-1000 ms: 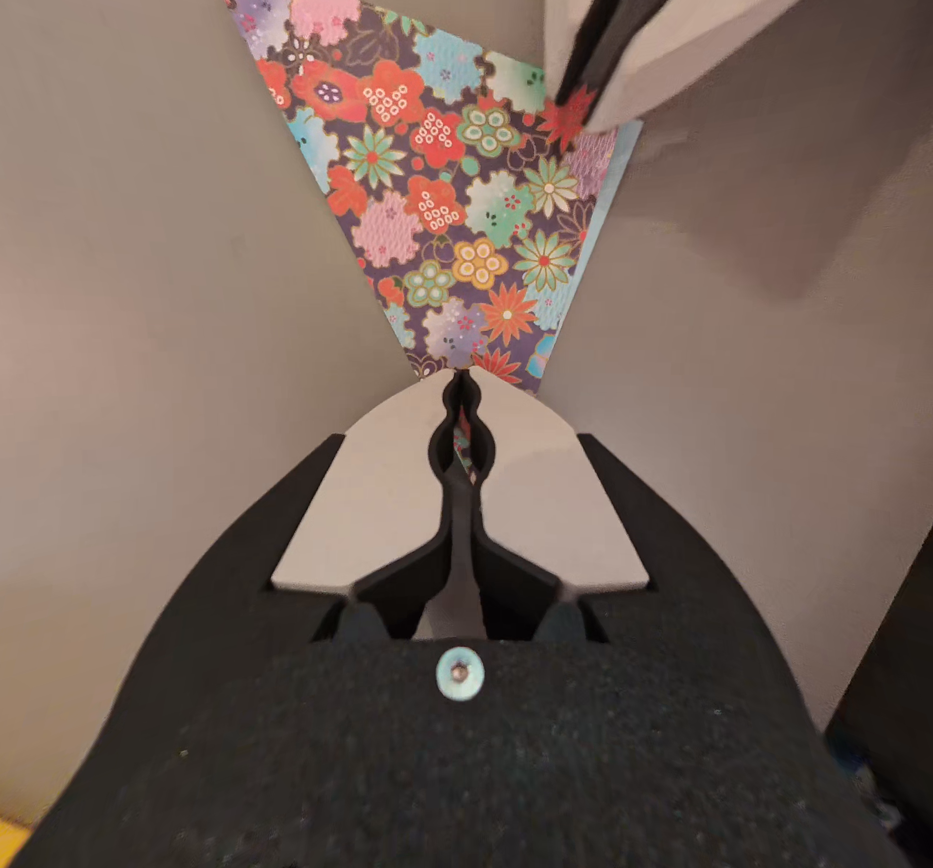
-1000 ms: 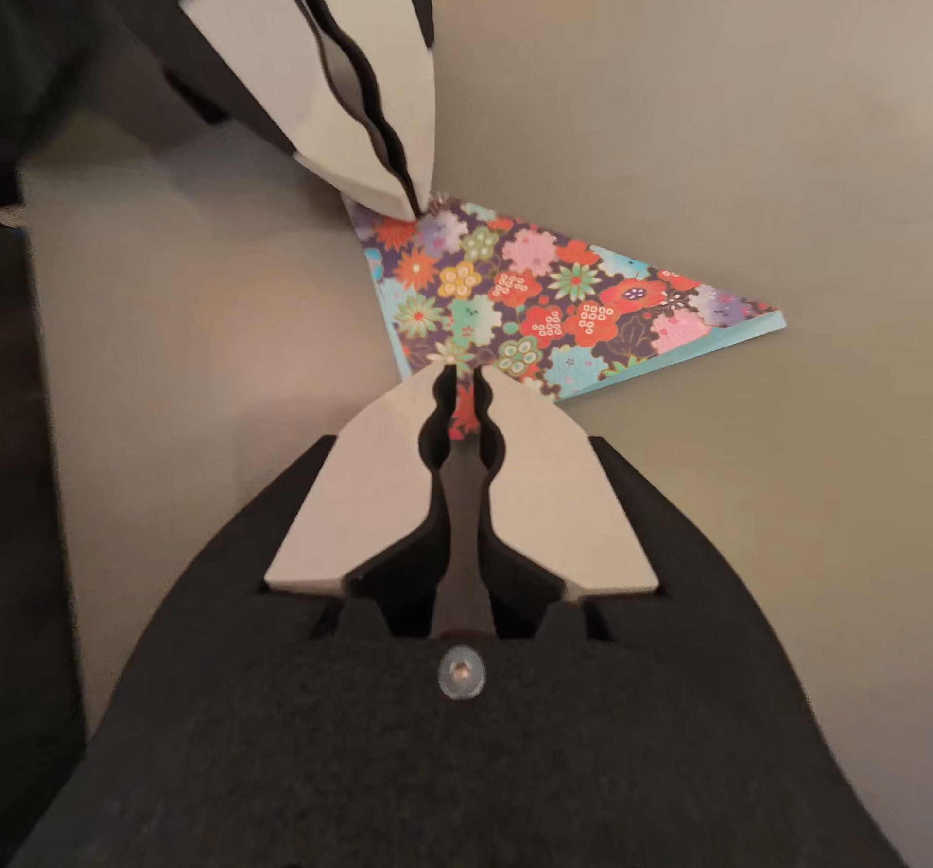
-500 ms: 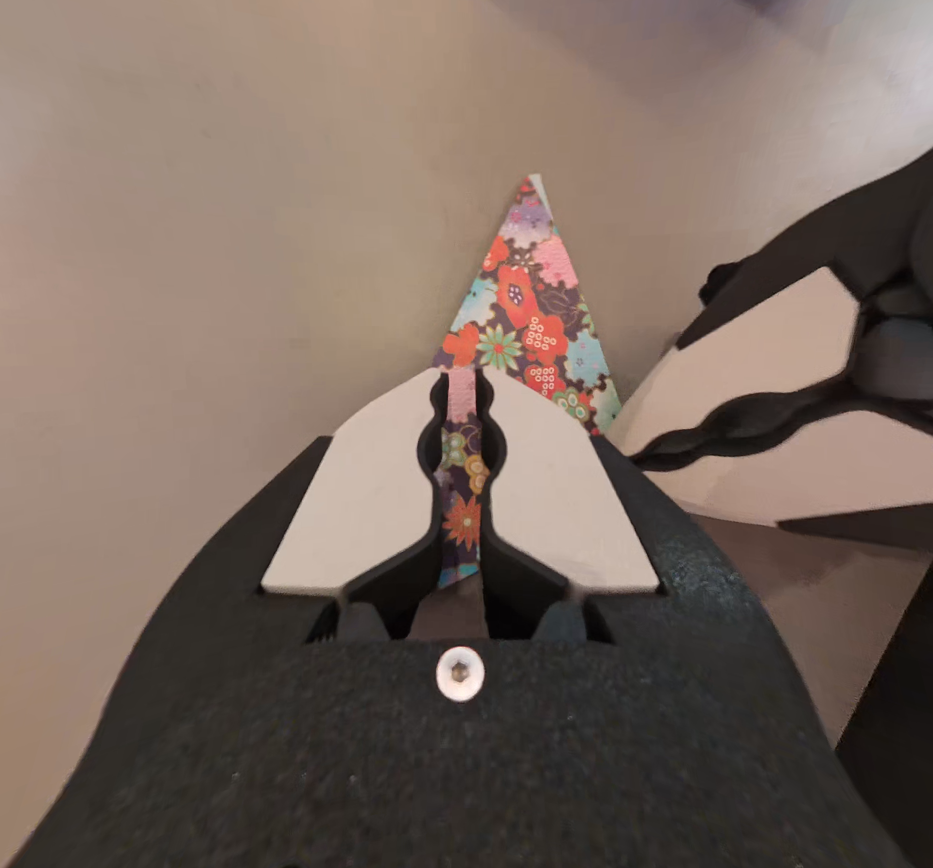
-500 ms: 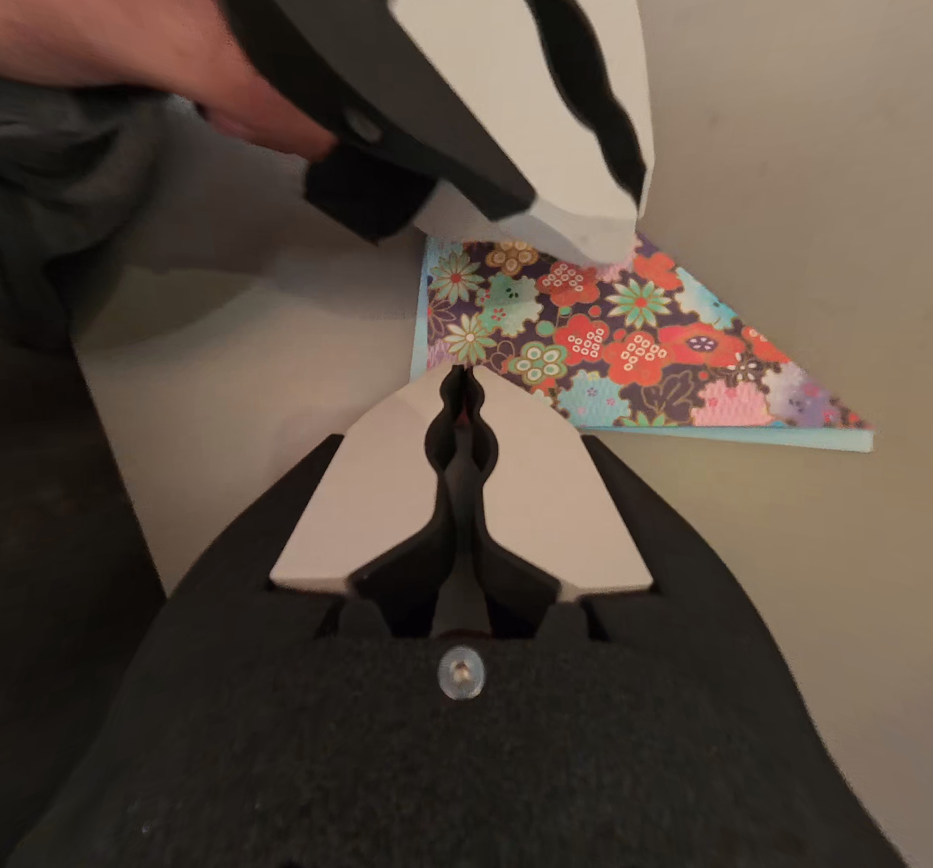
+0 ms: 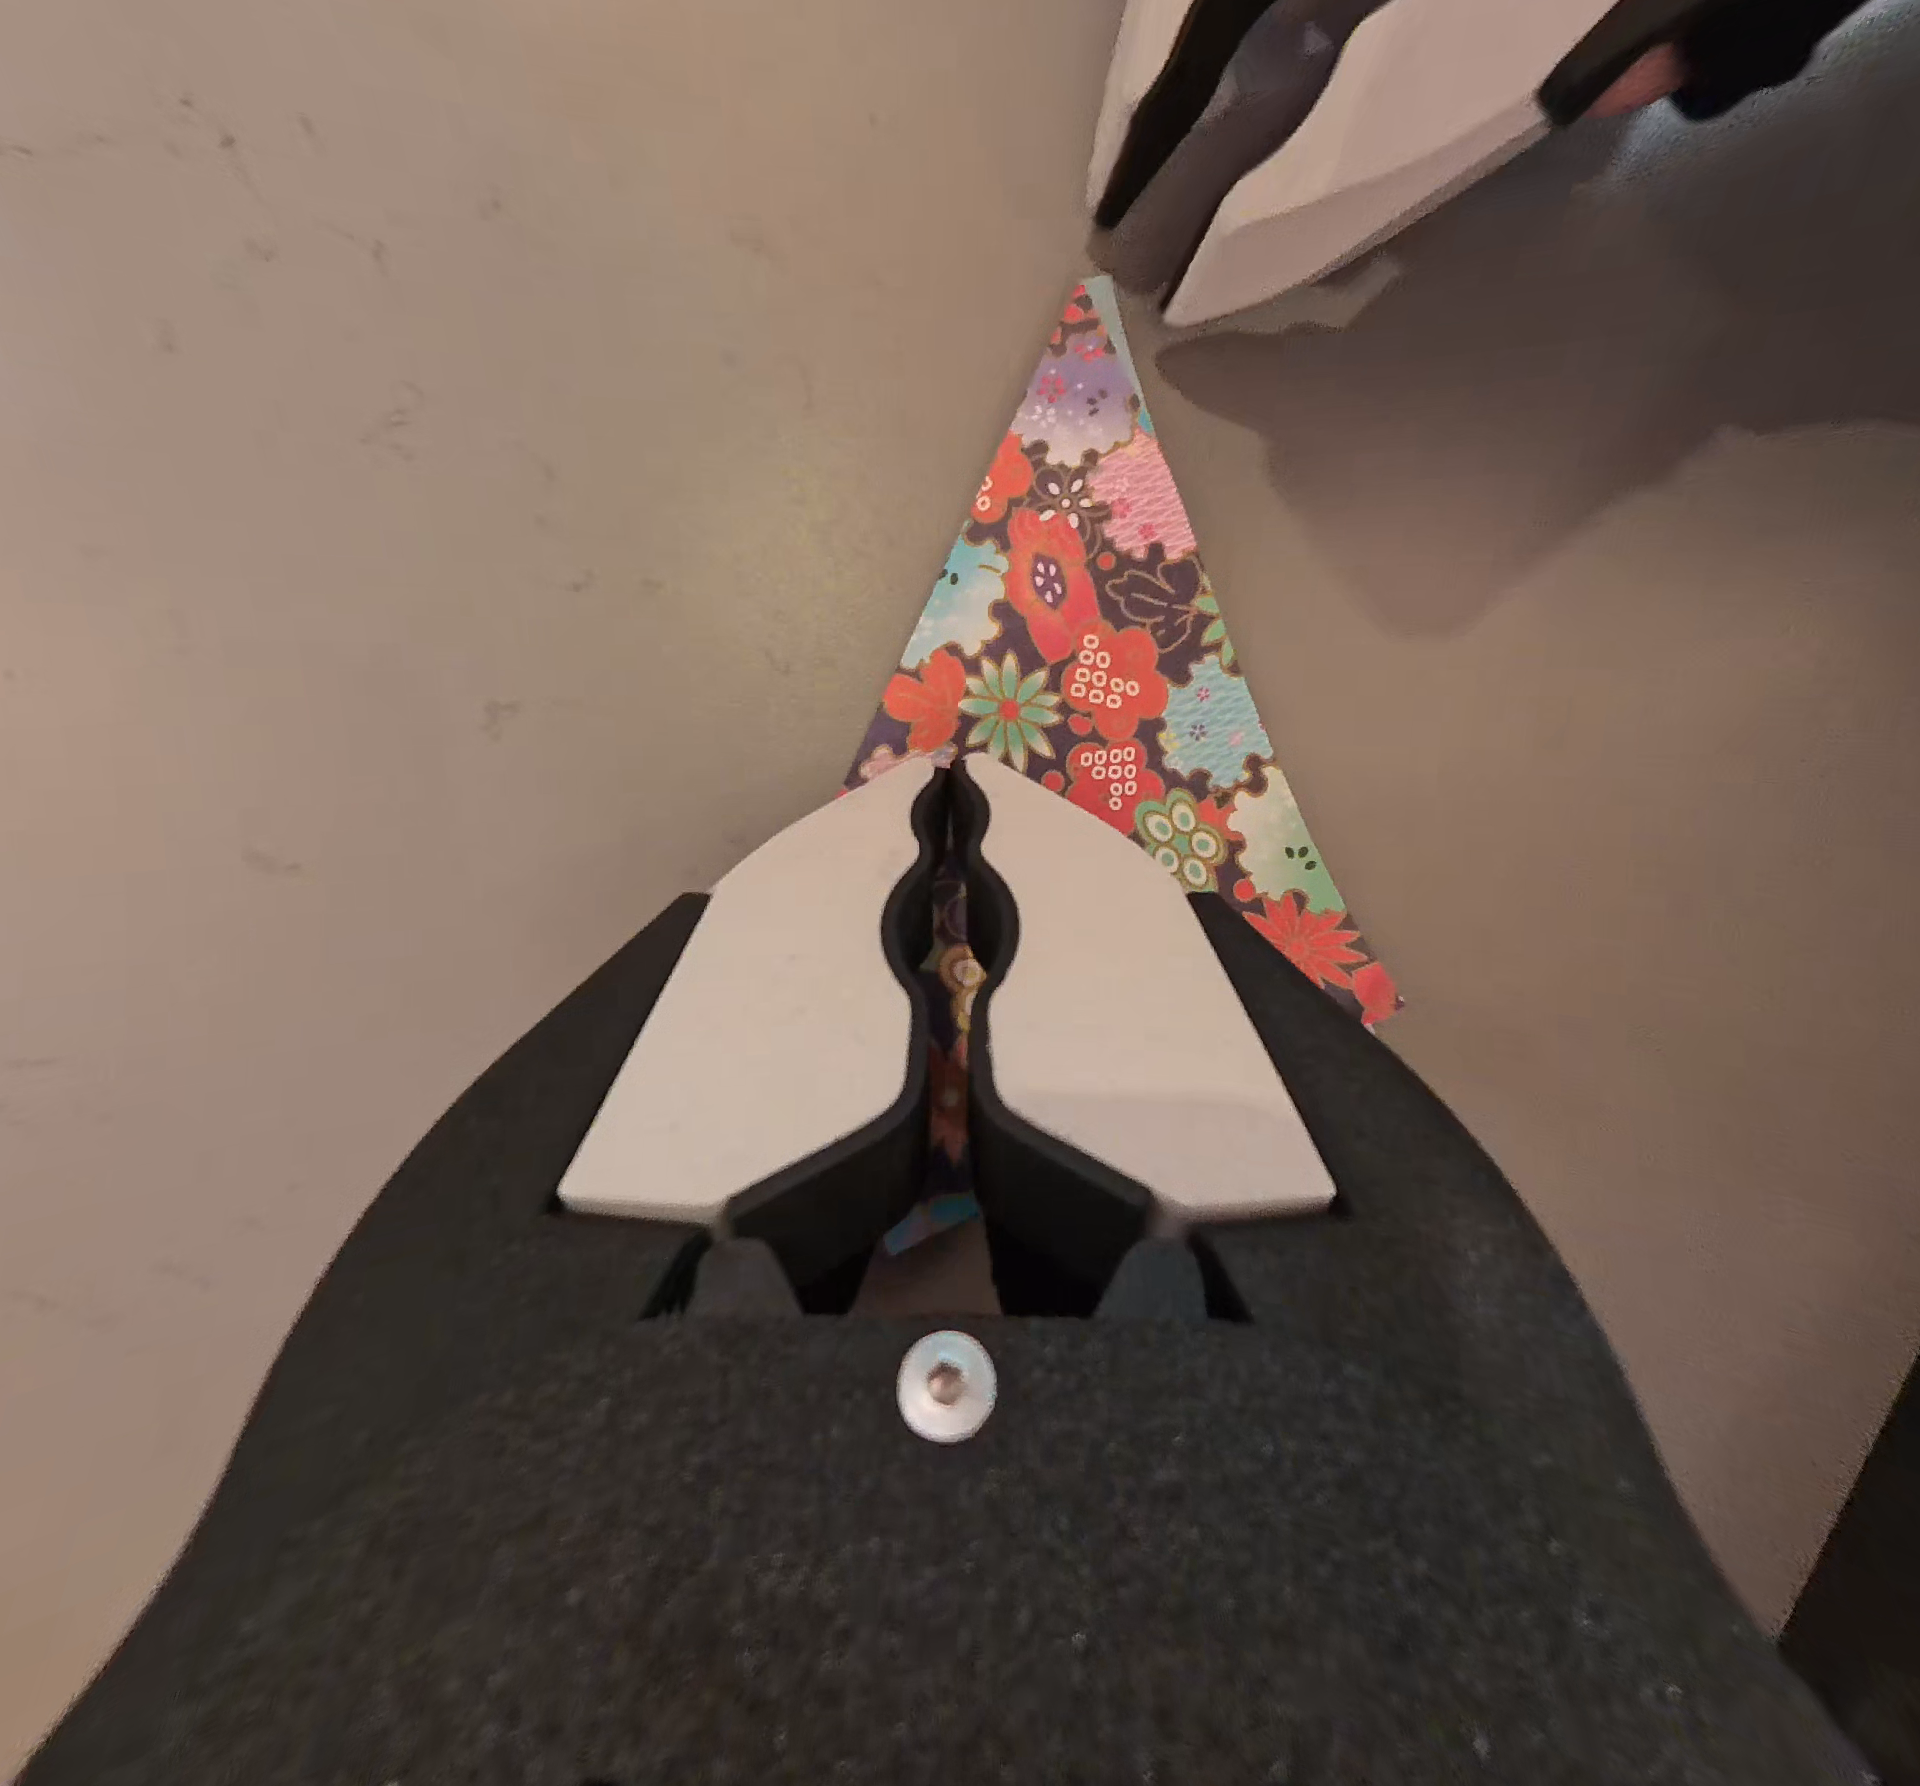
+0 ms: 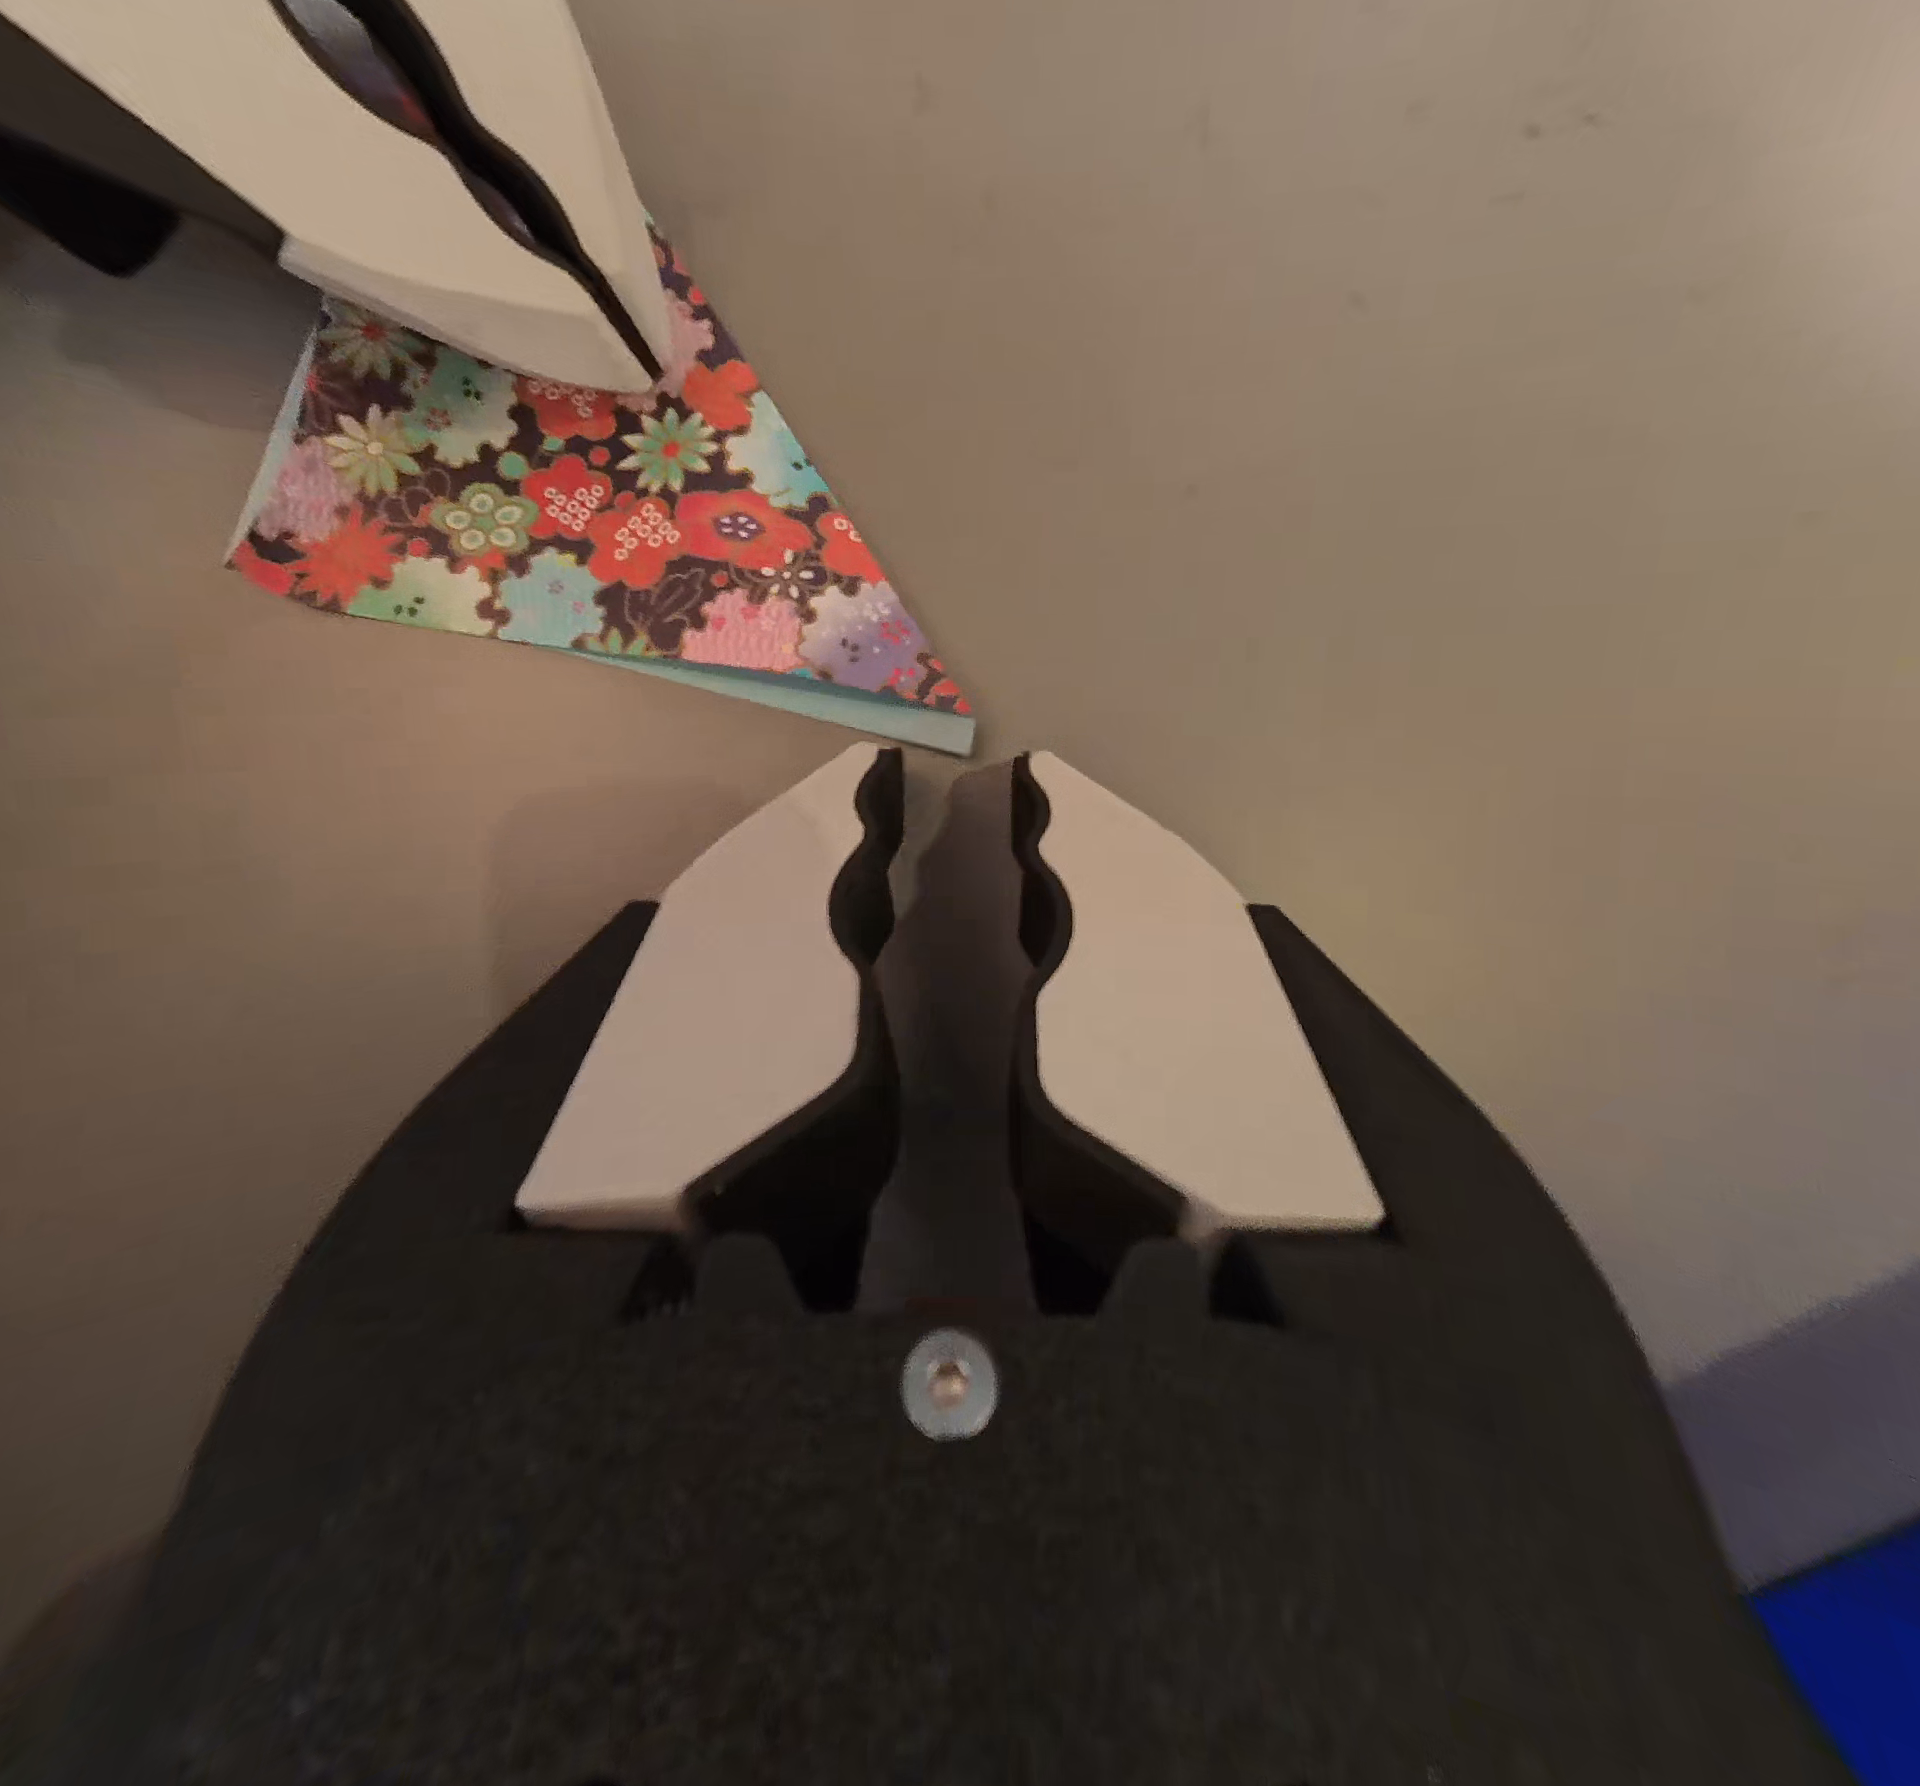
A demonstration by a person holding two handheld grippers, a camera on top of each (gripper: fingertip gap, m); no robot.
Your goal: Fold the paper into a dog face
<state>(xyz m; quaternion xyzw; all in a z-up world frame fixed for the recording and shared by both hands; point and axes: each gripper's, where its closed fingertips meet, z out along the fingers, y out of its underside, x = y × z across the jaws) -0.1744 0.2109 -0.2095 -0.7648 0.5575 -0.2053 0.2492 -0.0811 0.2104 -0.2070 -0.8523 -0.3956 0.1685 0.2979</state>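
The paper [image 5: 1101,656], folded into a floral-patterned triangle with a pale blue underside showing along one edge, lies on the beige counter [image 5: 468,386]. The left gripper [image 5: 951,775] has its fingers [image 5: 800,988] pressed together on the paper's wide end; a strip of the pattern shows in the narrow slit between them, running back toward the gripper's body. In the right wrist view the same gripper comes in from the upper left corner, its tips down on the paper's top surface near one edge. The right gripper [image 6: 956,760] has its fingers [image 6: 727,988] parted by a modest gap and holds nothing; its tips sit just beside the paper's sharp point [image 6: 951,734], and whether they touch it cannot be told. In the left wrist view the right gripper hangs at the top right, just beyond that far point, casting a shadow [image 5: 1455,489] on the counter. A blue patch [image 6: 1839,1663] shows at the lower right corner of the right wrist view.
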